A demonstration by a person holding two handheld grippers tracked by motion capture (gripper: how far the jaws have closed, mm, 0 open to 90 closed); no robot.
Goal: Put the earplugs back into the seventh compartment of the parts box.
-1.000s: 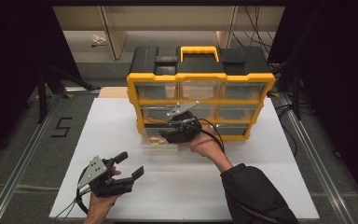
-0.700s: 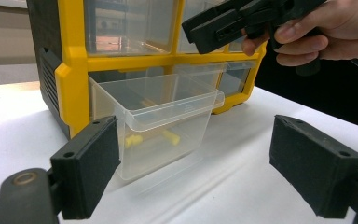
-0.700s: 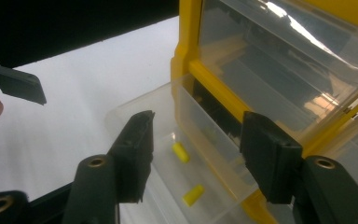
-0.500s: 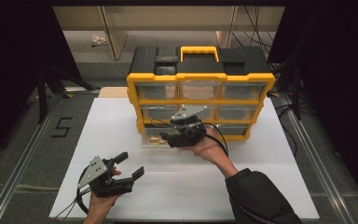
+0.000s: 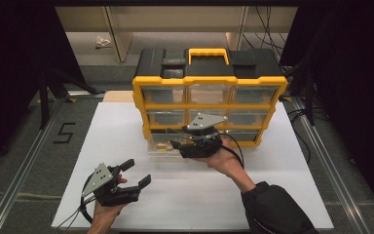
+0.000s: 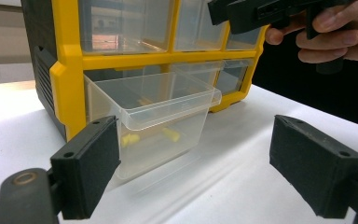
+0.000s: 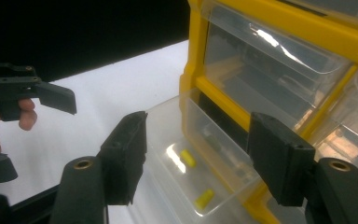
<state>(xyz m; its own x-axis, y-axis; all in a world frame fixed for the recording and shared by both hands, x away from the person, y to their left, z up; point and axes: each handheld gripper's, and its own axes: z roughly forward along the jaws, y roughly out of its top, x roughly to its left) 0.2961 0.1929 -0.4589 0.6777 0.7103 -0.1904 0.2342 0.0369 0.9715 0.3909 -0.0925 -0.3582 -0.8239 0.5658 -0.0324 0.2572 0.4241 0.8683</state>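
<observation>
The drawer [image 6: 161, 123] is clear and sticks out from the bottom left of the yellow box [image 5: 209, 87] on the white table [image 5: 272, 185], with two little yellow bits [image 7: 196, 179] inside. The right gripper [image 7: 196, 154] is wide open above it, holding nothing. The left gripper [image 5: 136, 173] waits near the table's front edge, open and empty too, and a black "5" [image 5: 64, 132] is marked on the floor.

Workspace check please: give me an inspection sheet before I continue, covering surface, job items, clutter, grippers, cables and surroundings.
Surface: white table top, bare at the front.
Job's things: yellow organiser standing upright; clear drawer at bottom left pulled out, small yellow pieces inside.
Clutter: nothing seen.
Grippers: left gripper open, low near the front edge; right gripper open, over the drawer.
Cables: one trails from each gripper.
Surroundings: dark floor with a marked 5.
</observation>
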